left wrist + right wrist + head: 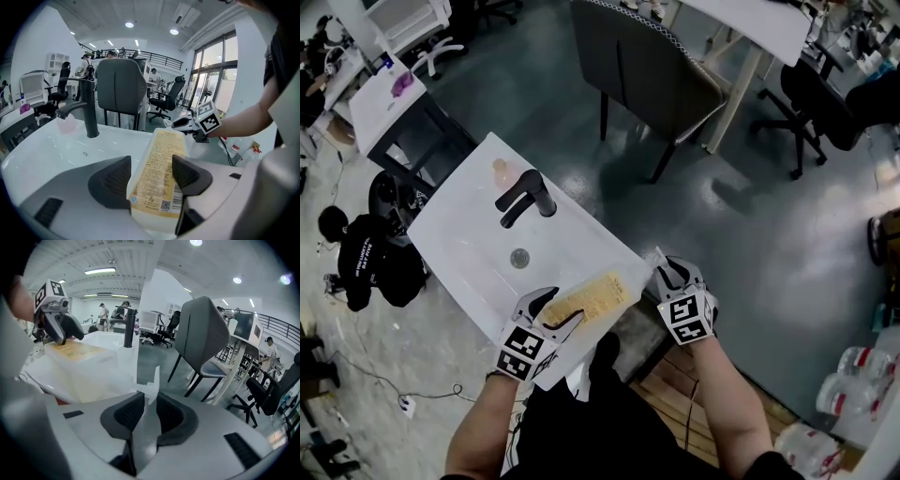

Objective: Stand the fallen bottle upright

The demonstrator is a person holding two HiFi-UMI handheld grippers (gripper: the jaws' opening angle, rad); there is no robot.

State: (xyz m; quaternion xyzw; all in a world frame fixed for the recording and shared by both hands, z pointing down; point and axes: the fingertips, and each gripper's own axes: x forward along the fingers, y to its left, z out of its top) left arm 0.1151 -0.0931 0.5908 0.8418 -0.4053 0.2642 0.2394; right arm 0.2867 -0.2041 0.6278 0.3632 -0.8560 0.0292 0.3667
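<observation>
A white bottle with a yellow label lies on its side at the near corner of the white washbasin top. My left gripper is shut on the bottle's bottom end; in the left gripper view the dark pads press the bottle from both sides. My right gripper is at the bottle's other end, past the counter's edge. In the right gripper view its jaws are closed on the thin white pump head, with the bottle body beyond.
A black tap stands mid-basin, with the drain in front and a pink cup behind. A grey chair stands beyond the counter. A person in black crouches at left. Large water bottles lie at right.
</observation>
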